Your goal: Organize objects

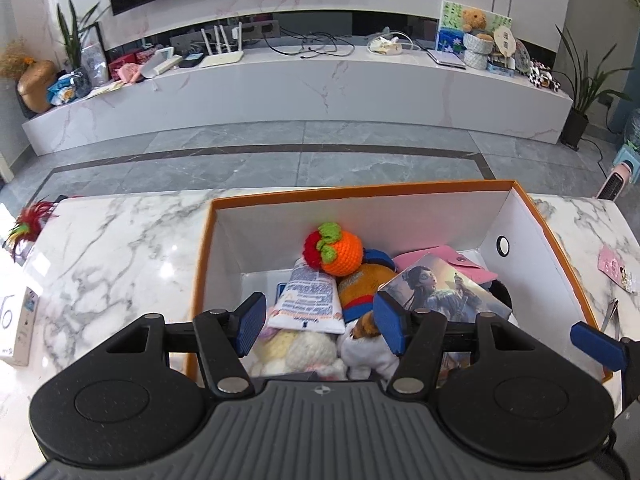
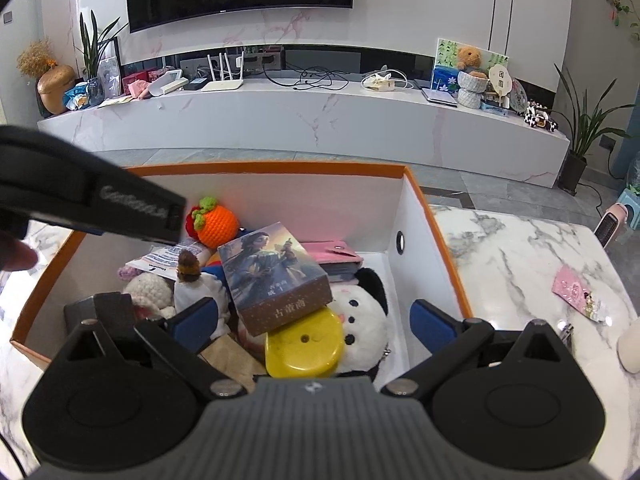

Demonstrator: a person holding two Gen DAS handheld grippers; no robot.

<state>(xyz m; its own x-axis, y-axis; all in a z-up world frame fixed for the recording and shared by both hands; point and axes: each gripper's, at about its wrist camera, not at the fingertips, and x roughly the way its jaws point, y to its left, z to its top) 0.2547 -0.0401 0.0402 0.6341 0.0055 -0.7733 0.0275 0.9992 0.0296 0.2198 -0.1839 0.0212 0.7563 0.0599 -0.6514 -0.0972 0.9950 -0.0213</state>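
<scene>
Marble table (image 2: pixel 520 248) carrying an orange-rimmed cardboard box (image 1: pixel 404 192), which is holding the items gathered so far: an illustrated card box (image 2: pixel 276 276) lying tilted on top, a panda plush (image 2: pixel 364 312), a yellow disc (image 2: pixel 304 344), a pink wallet (image 2: pixel 340 252), a printed tube (image 1: pixel 310 300) and a crocheted orange (image 1: pixel 340 256). Left gripper (image 1: pixel 320 322) is hovering over the near-left part of the box, jaws spread wide and gripping nothing; right gripper (image 2: pixel 316 322) is hovering over the near-right part, likewise wide open and empty. Still lying outside, a pink packet (image 2: pixel 580 292) is resting on the table right of the box, well apart from its wall, its long axis running diagonally away to the left. It is lying nearer the right gripper, so that hand is judged better placed to be fetching it; a small white box (image 1: pixel 20 324) is sitting on the left tabletop, nearer the left gripper
</scene>
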